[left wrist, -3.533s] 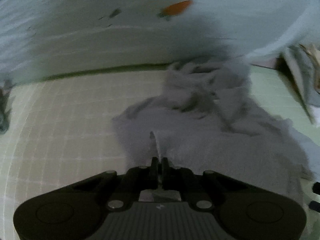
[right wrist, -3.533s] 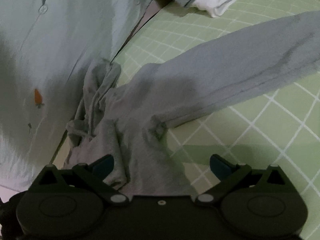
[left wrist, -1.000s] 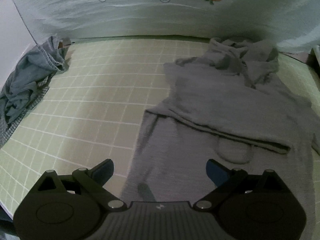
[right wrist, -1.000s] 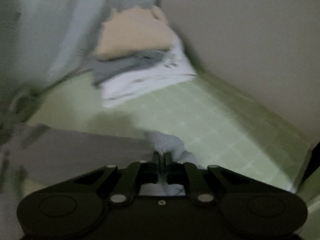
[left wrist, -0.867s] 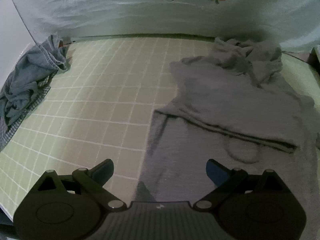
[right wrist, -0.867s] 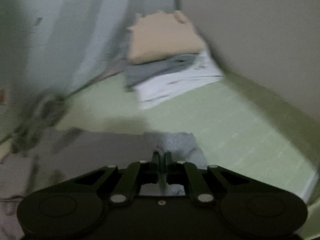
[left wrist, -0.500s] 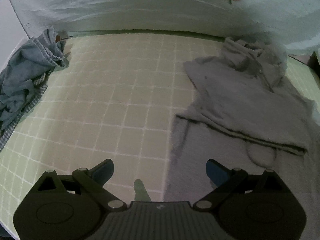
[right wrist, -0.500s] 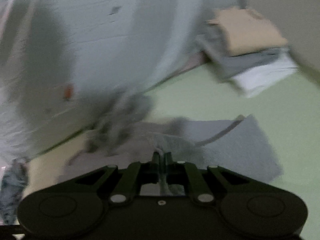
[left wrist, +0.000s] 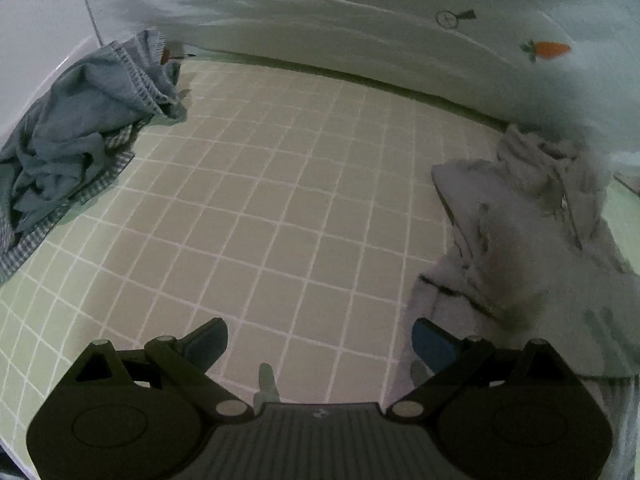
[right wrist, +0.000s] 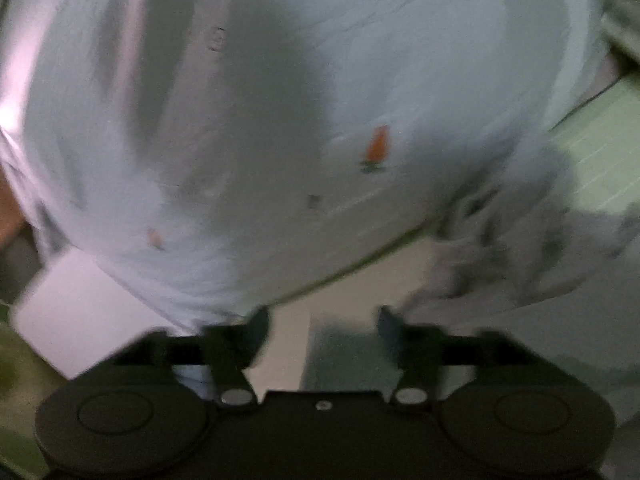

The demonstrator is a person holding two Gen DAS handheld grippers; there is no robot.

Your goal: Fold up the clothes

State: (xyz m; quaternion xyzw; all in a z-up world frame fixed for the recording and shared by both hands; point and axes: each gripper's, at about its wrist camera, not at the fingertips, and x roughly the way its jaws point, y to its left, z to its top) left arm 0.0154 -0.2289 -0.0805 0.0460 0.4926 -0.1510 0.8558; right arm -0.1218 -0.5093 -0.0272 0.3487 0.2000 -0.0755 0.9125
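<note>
Both views are dim and grainy, with a cool grey-green cast. The left wrist view is mostly sharp; grid lines bow strongly toward the black corners. A soft shadow falls on the grey garment (left wrist: 520, 248) right of the left tool (left wrist: 320, 340). The right wrist view is heavily motion-blurred throughout; a broad dark shadow crosses the pale sheet (right wrist: 280, 100) ahead of the right tool (right wrist: 322, 322).
</note>
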